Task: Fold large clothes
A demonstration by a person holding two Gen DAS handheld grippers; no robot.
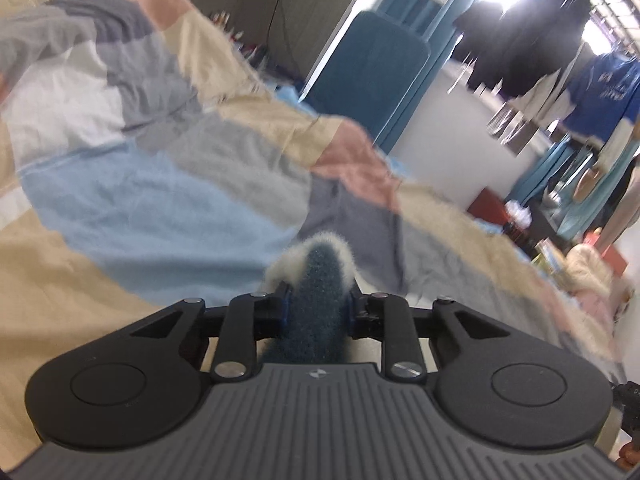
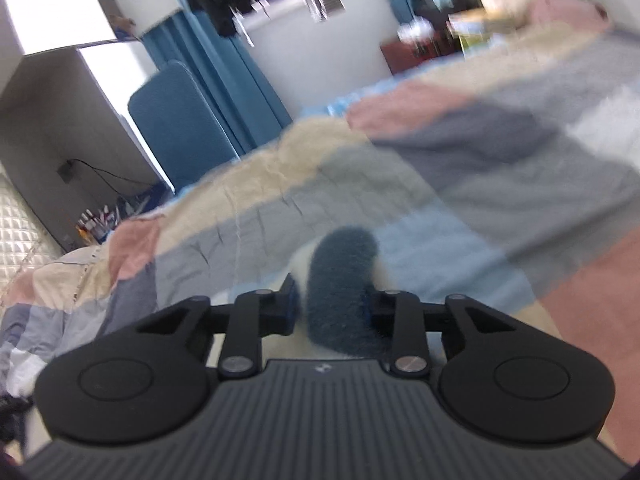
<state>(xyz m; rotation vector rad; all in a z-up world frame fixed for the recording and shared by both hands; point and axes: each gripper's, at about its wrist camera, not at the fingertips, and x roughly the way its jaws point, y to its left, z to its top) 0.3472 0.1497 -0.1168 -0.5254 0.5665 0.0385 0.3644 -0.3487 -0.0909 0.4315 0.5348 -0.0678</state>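
Left wrist view: left gripper (image 1: 316,304) has its jaws closed narrow on a fold of teal fleece garment (image 1: 318,280) with a white fluffy lining edging the fold; the fabric bulges up between the pads and runs back under the gripper body. Right wrist view: right gripper (image 2: 330,304) likewise clamps a thick fold of the same teal fleece (image 2: 344,276), white lining showing at both sides of the fold. Neither view shows the other gripper, nor the rest of the garment, so its spread cannot be told. Only the left view shows the row of hanging dark clothes (image 1: 516,40) against a bright window and a blue sweatshirt (image 1: 608,96) at the right edge; only the right view shows the wall socket with a cable (image 2: 68,170) and a cluster of small bottles (image 2: 98,224) at the left. Surface below both grippers: a bed with a patchwork cover (image 1: 140,200) in pale blue, grey, beige and pink blocks, wrinkled, its far edge raised. Room: teal padded panel (image 1: 372,76), blue curtains (image 2: 224,60), white walls; heavy motion blur in both views
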